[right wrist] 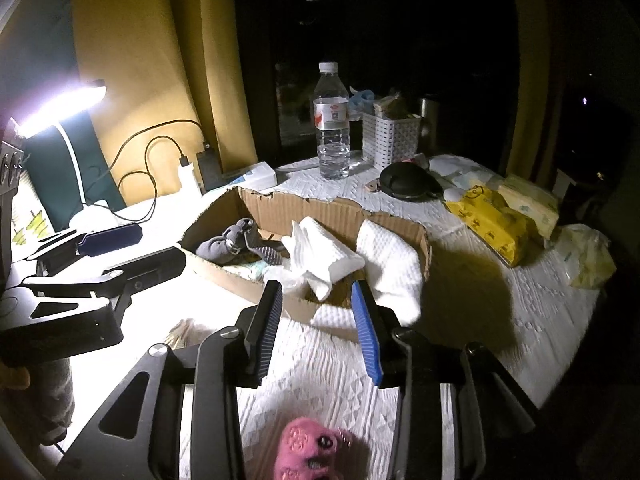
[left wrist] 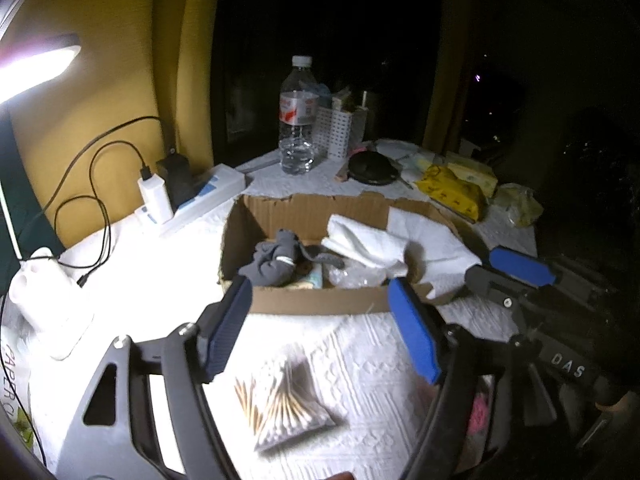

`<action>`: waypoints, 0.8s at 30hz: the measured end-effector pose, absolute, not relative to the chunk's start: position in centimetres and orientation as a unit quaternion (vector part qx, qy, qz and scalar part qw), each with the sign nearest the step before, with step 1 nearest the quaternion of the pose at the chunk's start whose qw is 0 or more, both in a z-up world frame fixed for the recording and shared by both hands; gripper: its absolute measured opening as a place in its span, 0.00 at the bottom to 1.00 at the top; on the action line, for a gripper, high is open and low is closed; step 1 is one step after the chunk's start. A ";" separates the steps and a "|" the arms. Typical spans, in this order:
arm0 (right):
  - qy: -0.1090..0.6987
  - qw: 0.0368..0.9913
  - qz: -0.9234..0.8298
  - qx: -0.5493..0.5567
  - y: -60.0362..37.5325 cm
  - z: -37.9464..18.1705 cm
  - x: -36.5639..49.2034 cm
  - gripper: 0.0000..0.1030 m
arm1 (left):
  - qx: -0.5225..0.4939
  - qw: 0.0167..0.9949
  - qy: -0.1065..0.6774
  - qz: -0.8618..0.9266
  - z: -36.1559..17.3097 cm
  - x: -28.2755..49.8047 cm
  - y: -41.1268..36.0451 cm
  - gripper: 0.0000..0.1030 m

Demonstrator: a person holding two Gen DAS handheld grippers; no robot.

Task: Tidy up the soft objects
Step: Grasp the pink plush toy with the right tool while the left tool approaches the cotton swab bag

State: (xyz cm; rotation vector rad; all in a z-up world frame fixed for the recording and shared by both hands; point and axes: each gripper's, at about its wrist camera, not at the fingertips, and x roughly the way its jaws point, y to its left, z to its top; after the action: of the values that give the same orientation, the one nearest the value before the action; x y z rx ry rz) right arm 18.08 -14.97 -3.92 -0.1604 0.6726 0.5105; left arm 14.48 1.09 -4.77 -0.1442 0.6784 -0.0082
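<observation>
Left wrist view: my left tool (left wrist: 320, 300) hangs with its jaws apart and empty, above a clear bag of cotton swabs (left wrist: 286, 400) on the white-covered tabletop (left wrist: 160, 280). The torn brown cardboard box (left wrist: 312, 210) beyond holds a grey soft toy (left wrist: 276, 260) and white folded cloths (left wrist: 368, 244).

Right wrist view: my right tool (right wrist: 316, 304) is likewise spread and empty, a pink plush toy (right wrist: 308, 452) lying below it.

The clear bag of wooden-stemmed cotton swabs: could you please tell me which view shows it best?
The left wrist view: the clear bag of cotton swabs lies whole on the white cloth. The right wrist view shows only a blurred sliver.
</observation>
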 end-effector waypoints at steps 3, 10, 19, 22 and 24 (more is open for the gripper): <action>0.327 0.910 0.243 -0.074 -15.6 -4.0 17.2 0.38 | -0.073 0.941 0.330 -0.010 -4.9 13.6 0.8 0.73; 0.339 0.910 0.231 -0.066 -17.2 -4.9 15.7 0.39 | -0.073 0.937 0.341 -0.023 -5.7 12.2 -0.2 0.76; 0.358 0.904 0.228 -0.058 -17.9 -6.9 14.2 0.40 | -0.072 0.930 0.360 -0.022 -7.3 10.9 -0.5 0.76; 0.364 0.901 0.230 -0.058 -17.9 -7.7 13.9 0.40 | -0.073 0.927 0.367 -0.022 -8.0 10.6 -0.5 0.76; 0.371 0.898 0.230 -0.056 -18.0 -8.4 13.7 0.40 | -0.072 0.926 0.371 -0.021 -8.4 10.3 -0.5 0.76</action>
State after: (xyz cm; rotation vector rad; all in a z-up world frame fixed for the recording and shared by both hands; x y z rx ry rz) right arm 13.65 -18.01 -8.40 -0.1168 0.7686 0.4761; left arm 10.32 -0.49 -8.41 -0.1473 0.7600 -0.0432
